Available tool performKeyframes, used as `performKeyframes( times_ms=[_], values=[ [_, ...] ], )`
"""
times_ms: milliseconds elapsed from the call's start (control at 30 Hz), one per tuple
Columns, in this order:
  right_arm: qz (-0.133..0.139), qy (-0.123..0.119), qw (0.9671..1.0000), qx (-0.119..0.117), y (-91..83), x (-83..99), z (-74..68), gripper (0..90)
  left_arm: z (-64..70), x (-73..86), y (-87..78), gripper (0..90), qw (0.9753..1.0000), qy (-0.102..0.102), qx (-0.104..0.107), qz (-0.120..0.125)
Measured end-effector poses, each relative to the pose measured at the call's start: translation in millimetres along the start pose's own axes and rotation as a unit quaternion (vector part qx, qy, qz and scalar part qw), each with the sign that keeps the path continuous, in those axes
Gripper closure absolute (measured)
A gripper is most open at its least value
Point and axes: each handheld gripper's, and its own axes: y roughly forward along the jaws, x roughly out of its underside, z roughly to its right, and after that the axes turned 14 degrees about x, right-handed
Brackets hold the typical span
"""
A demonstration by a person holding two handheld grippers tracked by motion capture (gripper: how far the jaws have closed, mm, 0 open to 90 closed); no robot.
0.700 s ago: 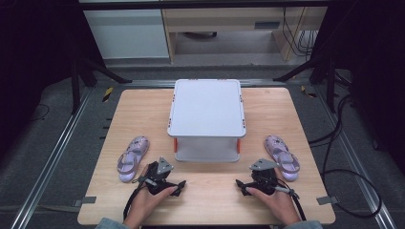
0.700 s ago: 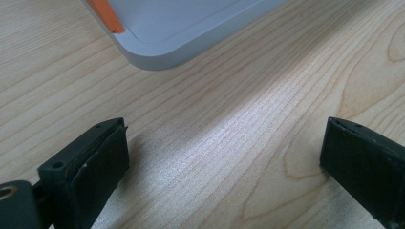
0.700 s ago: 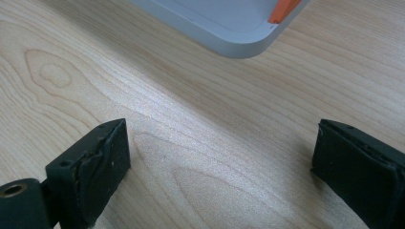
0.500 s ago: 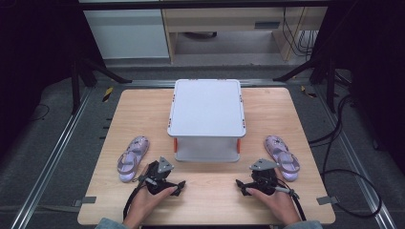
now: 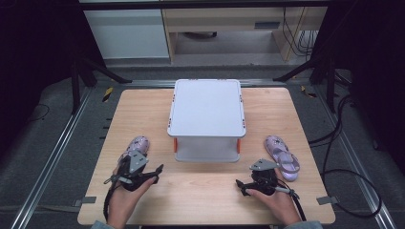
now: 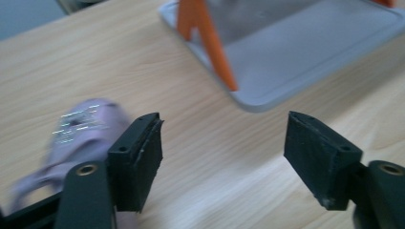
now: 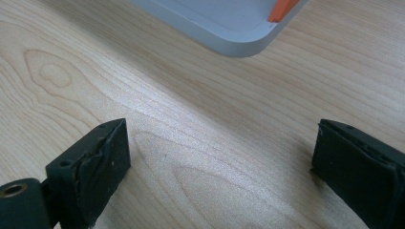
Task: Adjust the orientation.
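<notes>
left gripper (image 6: 224,143): jaws spread, nothing between; lilac sandal (image 6: 81,129) just outside its left finger
right gripper (image 7: 219,162): jaws spread over bare table (image 7: 157,109); grey two-tier shelf (image 7: 224,24) ahead

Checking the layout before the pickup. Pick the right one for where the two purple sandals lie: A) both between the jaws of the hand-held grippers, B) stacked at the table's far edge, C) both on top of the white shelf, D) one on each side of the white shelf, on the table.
D: one purple sandal lies left of the white shelf, the other sandal right of it, both on the table.
</notes>
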Motion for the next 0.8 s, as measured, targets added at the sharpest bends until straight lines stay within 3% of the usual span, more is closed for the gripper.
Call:
performKeyframes(
  times_ms=[100,133,200,500,800],
  values=[
    [0.0,0.0,1.0,0.0,0.0,0.0,0.0,5.7,-10.6,5.3,-7.2,32.5,0.9998,-0.009,-0.019,-0.002],
    [0.0,0.0,1.0,0.0,-0.1,0.1,-0.1,5.7,-19.5,10.1,-12.9,33.6,0.9993,-0.02,-0.031,-0.004],
    [0.0,0.0,1.0,0.001,-0.1,0.1,-0.1,5.8,-25.2,14.0,-15.3,36.3,0.999,-0.03,-0.033,-0.003],
    [0.0,0.0,1.0,0.0,-0.2,0.1,-0.1,5.7,-38.1,24.1,-6.7,43.9,0.9972,-0.054,-0.033,-0.039],
    [0.0,0.0,1.0,0.001,-0.2,0.1,-0.1,5.7,-55.4,30.9,6.1,62.4,0.9956,-0.069,-0.022,-0.06]
  ],
)
